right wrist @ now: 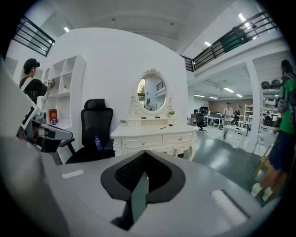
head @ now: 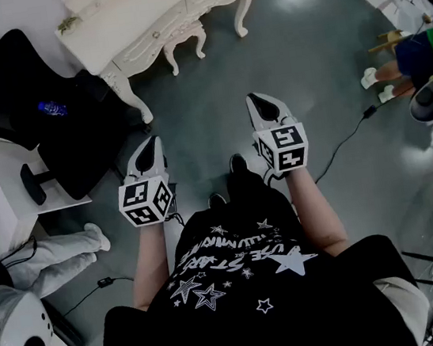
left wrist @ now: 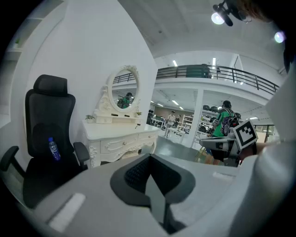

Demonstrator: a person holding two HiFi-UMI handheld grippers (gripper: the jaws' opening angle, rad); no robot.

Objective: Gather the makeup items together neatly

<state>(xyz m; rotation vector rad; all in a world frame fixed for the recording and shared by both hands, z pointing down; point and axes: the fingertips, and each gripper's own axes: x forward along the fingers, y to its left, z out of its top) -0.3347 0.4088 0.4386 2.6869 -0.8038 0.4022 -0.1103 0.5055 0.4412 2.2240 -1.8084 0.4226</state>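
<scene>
**Tool state.** Left tool (head: pixel 150 149): jaws together, nothing between them. Right tool (head: pixel 265 107): same condition, pads meeting, empty. Both carried at waist level, side by side, noses aimed forward toward the white vanity desk (head: pixel 147 8). Judged a neutral carry posture, closed and level to keep the jaws clear until within reach of the work.

**Task items.** Located on the desk top, well apart from both tools. Only one made out: a slim dark stick-like item (right wrist: pixel 163 127) lying flat near the front edge, below the oval mirror (right wrist: pixel 151 95). Type not readable at this range; any other makeup items too small to tell. Gathering judged not yet begun, given the stand-off.

**Surface.** Glossy white top over a carved front with drawers and curved legs.

**Room.**
- Polished grey floor (head: pixel 214 96) with lamp reflections.
- Black office chair (head: pixel 32 114) just beside the desk, with a blue bottle (head: pixel 53 109) resting in it.
- Black cable (head: pixel 341 147) trailing across the floor on the right.
- White shelf unit (right wrist: pixel 64 88) against the wall.
- Mezzanine railing (left wrist: pixel 217 71) overhead.
- Other persons at the room's edges.

**Next move.** Close the distance to the desk before opening either tool. Step clear of the cable.
</scene>
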